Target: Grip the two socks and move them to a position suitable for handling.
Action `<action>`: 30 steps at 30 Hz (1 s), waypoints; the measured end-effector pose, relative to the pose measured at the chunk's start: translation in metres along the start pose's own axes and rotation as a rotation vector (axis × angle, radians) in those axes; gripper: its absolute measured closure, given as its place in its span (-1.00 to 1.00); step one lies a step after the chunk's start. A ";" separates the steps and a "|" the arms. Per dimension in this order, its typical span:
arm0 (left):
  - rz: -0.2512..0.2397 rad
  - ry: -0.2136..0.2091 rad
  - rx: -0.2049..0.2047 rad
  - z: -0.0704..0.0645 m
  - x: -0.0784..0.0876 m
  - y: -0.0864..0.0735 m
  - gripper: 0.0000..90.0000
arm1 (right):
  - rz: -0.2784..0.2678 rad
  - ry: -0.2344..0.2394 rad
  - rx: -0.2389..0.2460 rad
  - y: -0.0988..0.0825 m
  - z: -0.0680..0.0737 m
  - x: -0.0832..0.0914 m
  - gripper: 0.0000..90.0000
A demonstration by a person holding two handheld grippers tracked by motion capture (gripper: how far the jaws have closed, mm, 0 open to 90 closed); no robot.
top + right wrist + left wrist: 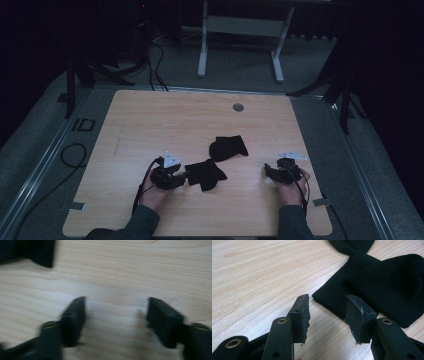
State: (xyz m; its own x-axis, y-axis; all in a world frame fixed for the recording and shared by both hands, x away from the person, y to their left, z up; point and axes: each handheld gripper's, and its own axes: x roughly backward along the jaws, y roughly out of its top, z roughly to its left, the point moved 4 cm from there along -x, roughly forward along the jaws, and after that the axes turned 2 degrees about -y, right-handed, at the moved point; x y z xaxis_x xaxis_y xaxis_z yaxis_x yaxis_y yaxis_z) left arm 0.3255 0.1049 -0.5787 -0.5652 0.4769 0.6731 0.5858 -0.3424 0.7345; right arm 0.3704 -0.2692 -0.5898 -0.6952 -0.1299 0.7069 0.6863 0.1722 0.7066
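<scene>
Two black socks lie on the wooden table (pixel 150 120). One sock (pixel 227 148) rests near the middle; the other sock (pixel 205 174) lies just in front of it. My left gripper (pixel 184 177) sits at the nearer sock's left edge. In the left gripper view that gripper (pixel 327 300) stands open, with the corner of the nearer sock (pixel 382 282) just beyond its tips and nothing pressed between the pads. My right gripper (pixel 268 173) is off to the right of the socks, open over bare wood (pixel 116 302). A dark sock corner (pixel 27 251) shows at the top left of the blurred right gripper view.
A round grey grommet (pixel 238 107) sits near the table's far edge. Behind the table stand the white legs of another desk (pixel 202 50). Cables (pixel 75 155) lie on the floor at the left, and the surroundings are dark.
</scene>
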 end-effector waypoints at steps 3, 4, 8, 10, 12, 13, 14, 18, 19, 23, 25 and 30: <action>0.003 0.000 -0.005 -0.001 0.000 0.000 0.21 | 0.000 0.009 0.026 0.001 0.005 0.003 0.08; 0.004 0.000 -0.005 -0.001 -0.001 0.000 0.21 | -0.005 0.025 0.029 0.003 0.007 0.005 0.14; 0.004 0.003 -0.001 0.000 -0.001 0.000 0.21 | -0.006 0.066 0.055 0.006 0.014 0.010 0.28; 0.006 0.005 -0.002 0.001 -0.001 0.000 0.21 | -0.003 0.091 0.078 0.008 0.020 0.012 0.32; 0.003 0.005 0.003 0.001 -0.001 0.000 0.21 | -0.001 0.105 0.098 0.009 0.025 0.015 0.36; 0.003 0.006 0.003 0.001 -0.001 0.000 0.21 | 0.003 0.114 0.108 0.010 0.029 0.016 0.39; 0.002 0.007 0.002 0.002 -0.001 0.000 0.21 | 0.004 0.122 0.115 0.011 0.030 0.017 0.45; -0.002 0.015 0.004 0.003 0.000 0.000 0.20 | 0.015 0.168 0.146 0.014 0.041 0.023 0.50; -0.002 0.015 0.006 0.003 0.000 0.000 0.20 | 0.016 0.172 0.154 0.015 0.043 0.024 0.50; -0.003 0.014 0.010 0.004 0.000 0.000 0.20 | 0.019 0.190 0.202 0.017 0.056 0.027 0.51; -0.002 0.013 0.010 0.004 -0.001 0.000 0.20 | 0.020 0.202 0.217 0.018 0.062 0.029 0.51; 0.002 0.013 0.008 0.003 -0.002 0.000 0.19 | 0.005 0.298 0.217 0.024 0.080 0.039 0.58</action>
State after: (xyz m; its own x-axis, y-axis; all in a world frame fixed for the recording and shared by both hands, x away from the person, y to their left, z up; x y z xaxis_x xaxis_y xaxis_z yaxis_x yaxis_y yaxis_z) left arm 0.3282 0.1064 -0.5803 -0.5714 0.4655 0.6759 0.5920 -0.3366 0.7323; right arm 0.3428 -0.1917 -0.5478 -0.5777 -0.4015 0.7106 0.6057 0.3726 0.7030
